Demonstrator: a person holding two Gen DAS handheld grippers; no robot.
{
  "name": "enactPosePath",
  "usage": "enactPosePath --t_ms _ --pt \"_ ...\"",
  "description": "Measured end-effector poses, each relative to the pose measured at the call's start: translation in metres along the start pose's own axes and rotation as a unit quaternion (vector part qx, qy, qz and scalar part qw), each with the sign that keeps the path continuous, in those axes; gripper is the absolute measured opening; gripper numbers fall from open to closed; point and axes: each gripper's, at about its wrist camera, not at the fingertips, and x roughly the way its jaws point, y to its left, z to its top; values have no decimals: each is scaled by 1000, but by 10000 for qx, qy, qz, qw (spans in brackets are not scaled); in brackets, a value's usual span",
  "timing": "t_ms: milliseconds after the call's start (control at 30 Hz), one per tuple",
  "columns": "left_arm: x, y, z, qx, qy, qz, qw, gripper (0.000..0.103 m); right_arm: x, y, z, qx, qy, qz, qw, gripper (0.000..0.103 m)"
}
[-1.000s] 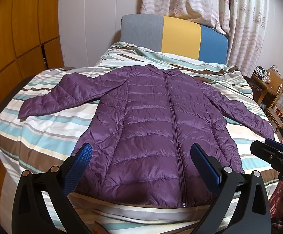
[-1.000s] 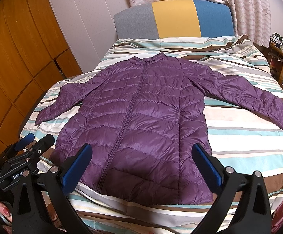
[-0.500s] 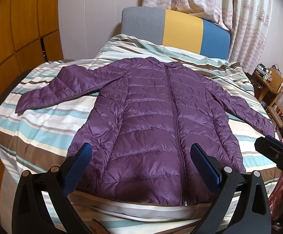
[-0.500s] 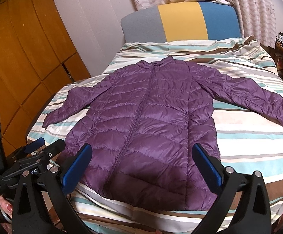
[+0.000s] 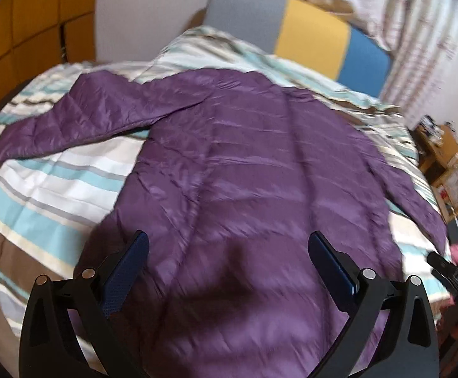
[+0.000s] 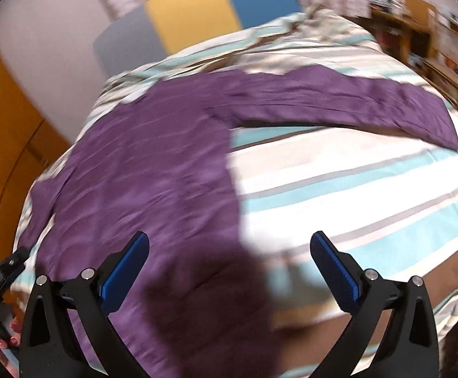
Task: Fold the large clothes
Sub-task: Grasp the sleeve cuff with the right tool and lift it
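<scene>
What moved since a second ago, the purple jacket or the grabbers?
Both grabbers moved in closer over the bed: the left gripper over the purple jacket, the right gripper towards its right edge and sleeve. Both stayed open, holding nothing. The jacket stayed flat, sleeves spread.

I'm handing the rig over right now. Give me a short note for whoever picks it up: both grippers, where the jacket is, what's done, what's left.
Left gripper: open, empty, over the hem end of the purple jacket.
Right gripper: open, empty, over the jacket's right edge, where it meets the striped bedding.
Jacket: flat on the bed, both sleeves spread out to the sides.
Done: laid out; no fold made.
Left: fold the sleeves in, then the body. Both views are motion-blurred.
</scene>
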Motion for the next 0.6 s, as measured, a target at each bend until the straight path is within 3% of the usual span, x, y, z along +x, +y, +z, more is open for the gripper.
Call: enactPosePath --t_ms 100,200,300,433,600 --pt "32 14 20 -178 199 159 9995 100 13 -46 11 704 -169 -101 9973 101" --pt "54 25 35 -240 145 369 9989 100 28 -88 24 1437 -215 -138 9893 95" --pt "74 30 49 -133 109 824 9964 100 35 -121 35 2020 -307 -218 9787 87" --pt "98 35 63 4 103 1483 9889 100 34 -153 57 2506 -738 -281 9649 84" --pt "117 49 69 -5 16 1580 9874 100 34 -183 67 3065 -1080 -335 9451 78"
